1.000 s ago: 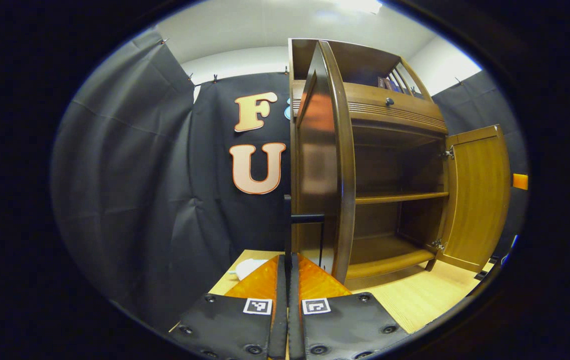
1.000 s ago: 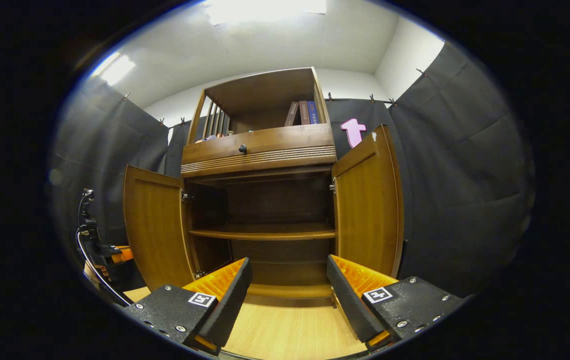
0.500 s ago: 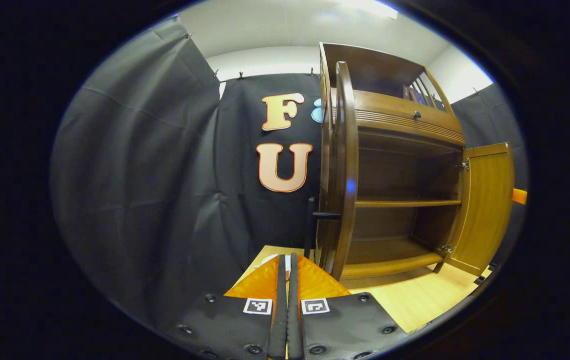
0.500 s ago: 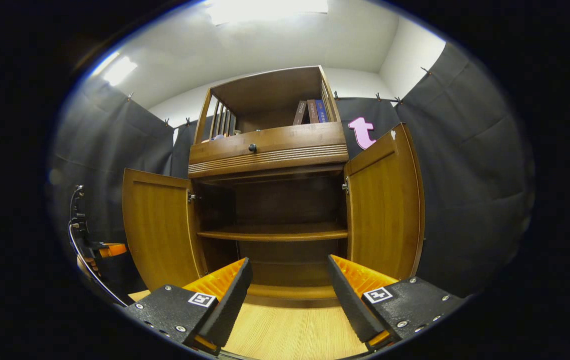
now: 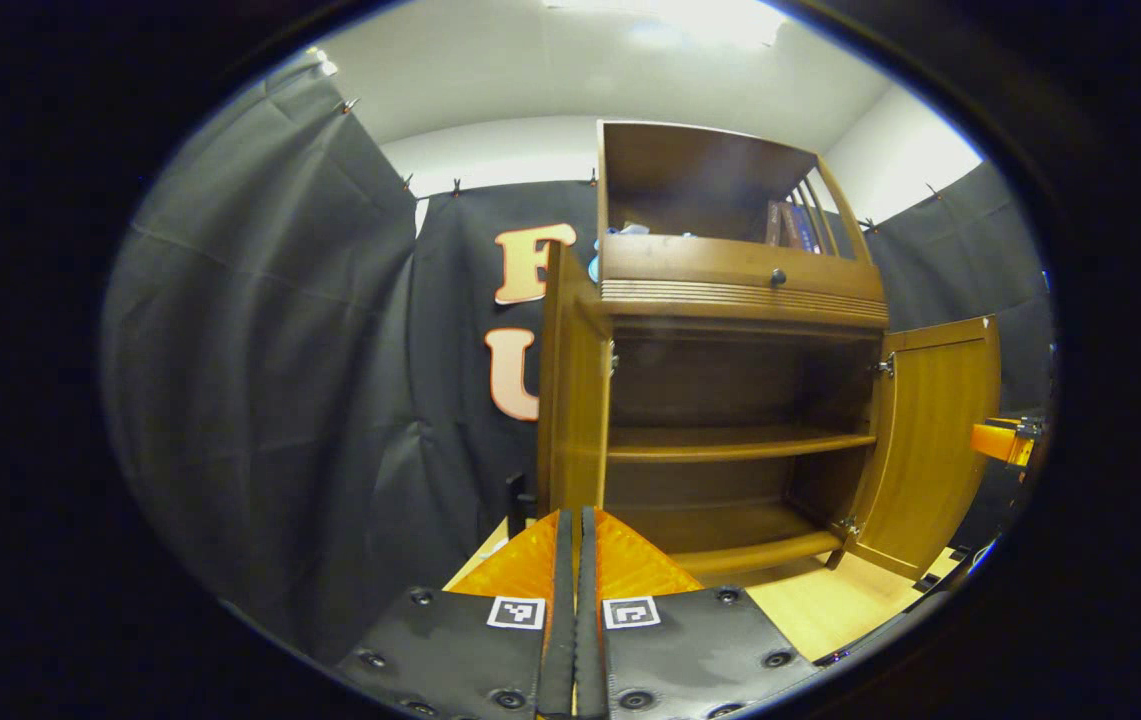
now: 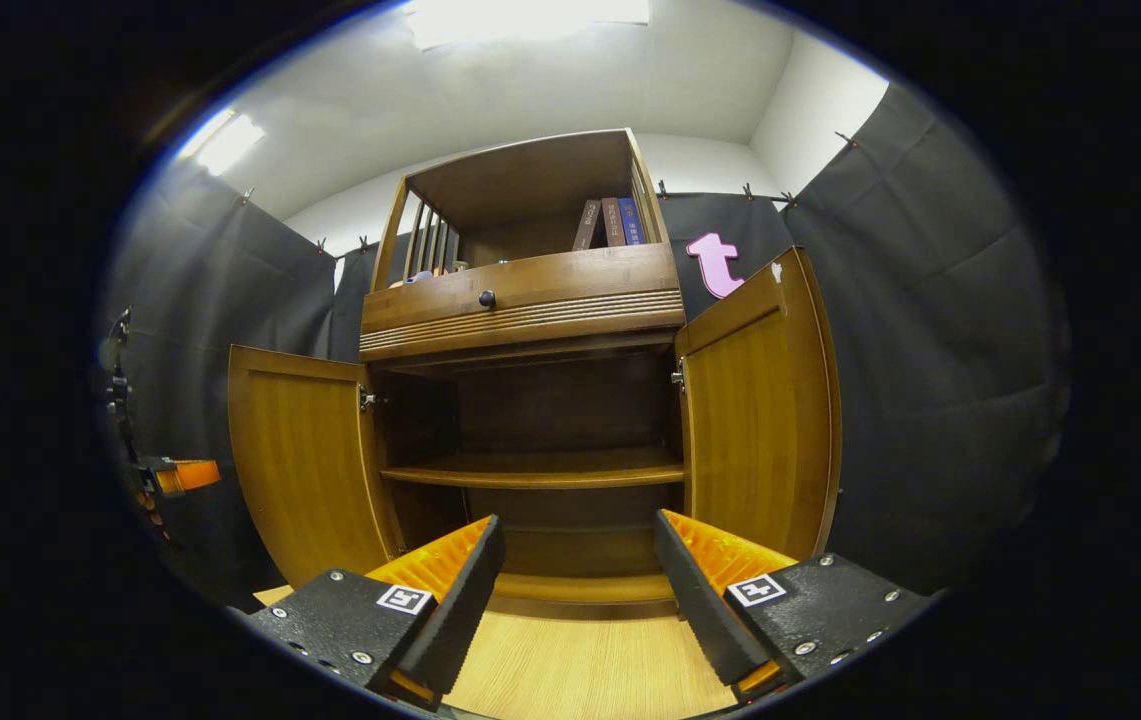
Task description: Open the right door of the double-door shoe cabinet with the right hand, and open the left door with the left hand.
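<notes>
The wooden shoe cabinet [image 5: 730, 290] stands with both doors swung open. In the left gripper view its left door [image 5: 570, 410] is seen nearly edge-on, with a dark handle [image 5: 515, 495] low on its outer side. The right door [image 5: 930, 440] hangs open at the far right. My left gripper [image 5: 575, 530] is shut with nothing between its fingers, a short way in front of the left door's lower edge. In the right gripper view my right gripper [image 6: 578, 560] is open, facing the bare cabinet [image 6: 530, 300] between the left door [image 6: 305, 460] and the right door [image 6: 755, 420].
One shelf [image 6: 540, 470] crosses the bare inside. A drawer with a dark knob [image 6: 486, 298] sits above, and books [image 6: 610, 222] stand in the top compartment. Pale wooden floor [image 6: 580, 660] lies in front. Black cloth walls close in on both sides.
The left gripper has drawn back from the left door's handle and turned right, so the door's inner face and the cabinet's inside now show. The right gripper has barely shifted.
</notes>
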Tool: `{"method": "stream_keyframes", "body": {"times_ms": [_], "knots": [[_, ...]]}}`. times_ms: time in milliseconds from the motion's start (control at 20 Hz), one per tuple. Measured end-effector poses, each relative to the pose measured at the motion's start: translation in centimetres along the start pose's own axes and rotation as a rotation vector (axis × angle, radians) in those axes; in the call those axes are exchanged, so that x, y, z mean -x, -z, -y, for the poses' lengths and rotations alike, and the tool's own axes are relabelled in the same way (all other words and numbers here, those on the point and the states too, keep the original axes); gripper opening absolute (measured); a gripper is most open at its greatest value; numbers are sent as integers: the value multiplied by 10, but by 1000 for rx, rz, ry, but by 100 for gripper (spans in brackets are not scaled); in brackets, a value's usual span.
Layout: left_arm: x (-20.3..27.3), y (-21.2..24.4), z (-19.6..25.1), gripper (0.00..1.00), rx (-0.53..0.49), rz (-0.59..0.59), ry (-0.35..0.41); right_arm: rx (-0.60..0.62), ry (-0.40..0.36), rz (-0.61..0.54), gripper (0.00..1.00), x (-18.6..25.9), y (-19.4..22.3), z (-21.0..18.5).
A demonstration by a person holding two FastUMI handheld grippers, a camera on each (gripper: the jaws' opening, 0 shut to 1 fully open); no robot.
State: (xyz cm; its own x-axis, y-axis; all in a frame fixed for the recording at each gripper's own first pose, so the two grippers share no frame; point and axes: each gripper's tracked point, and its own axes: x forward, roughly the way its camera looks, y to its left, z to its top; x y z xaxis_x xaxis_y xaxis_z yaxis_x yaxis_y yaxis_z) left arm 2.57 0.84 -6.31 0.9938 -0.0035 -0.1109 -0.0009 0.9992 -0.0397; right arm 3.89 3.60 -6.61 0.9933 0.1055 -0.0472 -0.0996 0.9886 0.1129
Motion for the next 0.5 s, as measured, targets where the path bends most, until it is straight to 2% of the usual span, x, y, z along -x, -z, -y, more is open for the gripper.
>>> {"method": "stream_keyframes", "body": {"times_ms": [200,250,300,400,500], "knots": [[-16,-16,40,8,-31,12,14,28,26,-1,92,-2,-10,17],[-23,-16,49,16,-25,2,21,36,34,-2,92,-4,-14,23],[-31,-17,54,29,-16,-15,15,38,41,-2,95,-7,-18,27],[-44,-25,68,38,15,-31,29,35,54,-1,92,-18,-26,37],[-57,-39,72,62,46,-11,38,35,61,7,92,-30,-37,44]]}}
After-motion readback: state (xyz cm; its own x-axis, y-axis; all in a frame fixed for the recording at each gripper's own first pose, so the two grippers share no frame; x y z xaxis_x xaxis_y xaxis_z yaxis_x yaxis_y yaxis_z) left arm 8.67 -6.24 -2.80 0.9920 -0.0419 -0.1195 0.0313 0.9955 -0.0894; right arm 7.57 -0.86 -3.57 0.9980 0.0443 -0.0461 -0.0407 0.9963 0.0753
